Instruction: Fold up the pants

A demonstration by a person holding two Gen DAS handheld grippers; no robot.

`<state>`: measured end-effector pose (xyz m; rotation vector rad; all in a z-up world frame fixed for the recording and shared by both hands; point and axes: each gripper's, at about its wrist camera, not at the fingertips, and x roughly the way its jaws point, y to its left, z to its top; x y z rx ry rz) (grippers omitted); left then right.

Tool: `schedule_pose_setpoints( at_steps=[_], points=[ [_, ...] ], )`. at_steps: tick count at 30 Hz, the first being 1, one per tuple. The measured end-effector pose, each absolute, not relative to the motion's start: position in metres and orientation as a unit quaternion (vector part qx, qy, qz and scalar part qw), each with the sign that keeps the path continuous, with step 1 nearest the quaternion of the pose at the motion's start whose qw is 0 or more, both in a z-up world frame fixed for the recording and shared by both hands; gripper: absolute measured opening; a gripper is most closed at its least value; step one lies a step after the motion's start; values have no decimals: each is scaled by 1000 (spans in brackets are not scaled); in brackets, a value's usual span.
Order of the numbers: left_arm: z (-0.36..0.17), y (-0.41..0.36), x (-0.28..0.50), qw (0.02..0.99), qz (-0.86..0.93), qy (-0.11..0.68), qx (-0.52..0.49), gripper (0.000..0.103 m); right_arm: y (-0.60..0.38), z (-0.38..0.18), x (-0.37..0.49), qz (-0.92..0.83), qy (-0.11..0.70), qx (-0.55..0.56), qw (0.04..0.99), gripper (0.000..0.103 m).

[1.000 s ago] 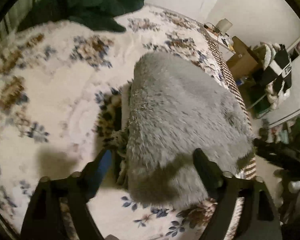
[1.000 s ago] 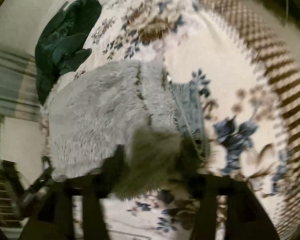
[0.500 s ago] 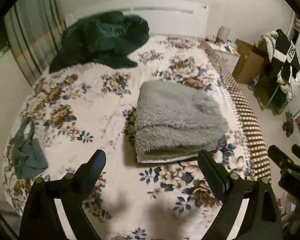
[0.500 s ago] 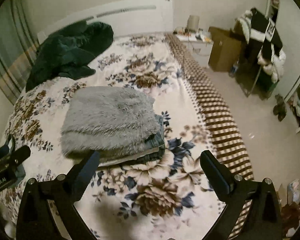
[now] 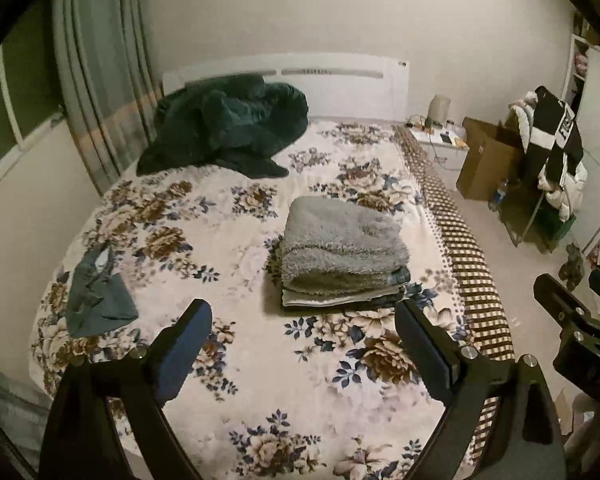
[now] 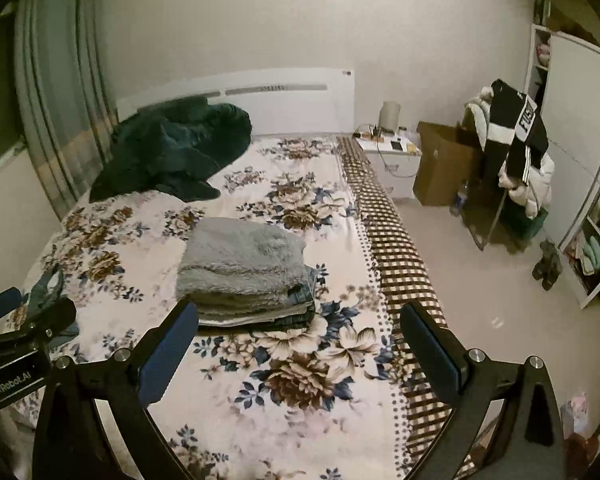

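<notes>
Folded fluffy grey pants [image 5: 340,240] lie on top of a stack of folded clothes [image 5: 342,298] on the floral bed [image 5: 220,240]. They also show in the right wrist view [image 6: 242,262]. My left gripper [image 5: 303,334] is open and empty, well back from the stack and above the bed's near end. My right gripper [image 6: 299,334] is open and empty, also held back from the stack. A small teal garment [image 5: 96,296] lies crumpled at the bed's left edge.
A dark green blanket [image 5: 224,124] is heaped by the white headboard [image 5: 284,76]. Right of the bed are a nightstand [image 6: 392,160], a cardboard box [image 6: 440,164] and a rack with clothes [image 6: 516,148]. Curtains [image 5: 96,92] hang on the left.
Both grippers let go of the grey pants and pulled back and up from the stack. The pants now rest folded on top of the stack.
</notes>
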<state>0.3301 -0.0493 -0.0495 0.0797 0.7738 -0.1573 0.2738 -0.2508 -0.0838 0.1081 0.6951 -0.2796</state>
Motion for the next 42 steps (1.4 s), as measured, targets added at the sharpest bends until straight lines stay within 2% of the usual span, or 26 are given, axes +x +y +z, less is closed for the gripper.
schedule_pose_setpoints(
  at_steps=[8, 17, 20, 23, 42],
  points=[
    [-2, -36, 266, 934, -78, 345, 42, 94, -228, -17, 177, -131, 313, 52, 939, 102],
    [24, -15, 238, 941, -75, 329, 37, 94, -207, 36, 125, -131, 299, 49, 944, 102],
    [32, -12, 232, 943, -75, 321, 35, 94, -204, 44, 120, -128, 299, 51, 944, 103],
    [37, -12, 225, 947, -75, 312, 36, 102, -204, 49, 122, -124, 299, 55, 945, 103],
    [39, -17, 215, 946, -69, 313, 43, 103, -209, 60, 129, -108, 300, 48, 947, 103]
  ],
)
